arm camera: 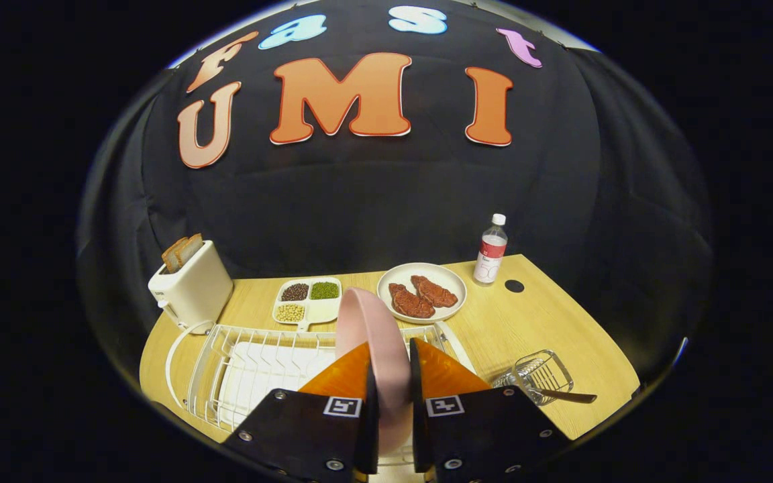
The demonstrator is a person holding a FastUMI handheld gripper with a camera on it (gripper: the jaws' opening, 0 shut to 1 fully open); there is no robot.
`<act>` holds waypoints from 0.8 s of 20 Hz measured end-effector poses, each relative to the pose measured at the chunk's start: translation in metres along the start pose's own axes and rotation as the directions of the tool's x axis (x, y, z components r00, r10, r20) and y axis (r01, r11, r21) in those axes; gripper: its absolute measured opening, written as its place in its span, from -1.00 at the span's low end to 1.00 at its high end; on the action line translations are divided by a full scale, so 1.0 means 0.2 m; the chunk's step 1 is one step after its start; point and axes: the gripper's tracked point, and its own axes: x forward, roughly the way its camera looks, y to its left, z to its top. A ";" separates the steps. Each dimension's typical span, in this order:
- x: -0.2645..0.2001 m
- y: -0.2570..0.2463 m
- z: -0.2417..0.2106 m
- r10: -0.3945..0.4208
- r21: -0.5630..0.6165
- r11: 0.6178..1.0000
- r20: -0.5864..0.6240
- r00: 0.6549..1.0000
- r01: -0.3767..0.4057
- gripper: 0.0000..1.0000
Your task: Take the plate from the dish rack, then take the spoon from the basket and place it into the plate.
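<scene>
Pinching the pink plate (372,335) on edge, the gripper (392,376) has both fingers pressed against its faces, holding it upright just above the white dish rack (225,355). Right of the rack, the wire basket (539,373) lies on its side on the wooden table (547,315), with the spoon (564,396) poking out of it. Behind the rack sit a toaster (192,288), a divided tray (307,302), a plate of meat (421,292) and a bottle (491,249).

A smooth, matt pink plate (374,335), seemingly plastic, above a white wire dish rack (225,355) on a pale wood-grain table (547,322).
</scene>
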 end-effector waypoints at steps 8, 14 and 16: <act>-0.03 -0.02 0.14 -0.083 -0.087 0.992 0.089 0.993 0.090 -0.60; -0.09 -0.02 0.16 -0.068 -0.065 0.995 0.081 0.994 0.073 -0.76; -0.13 -0.04 0.16 -0.063 -0.034 0.997 0.073 0.995 0.066 -0.76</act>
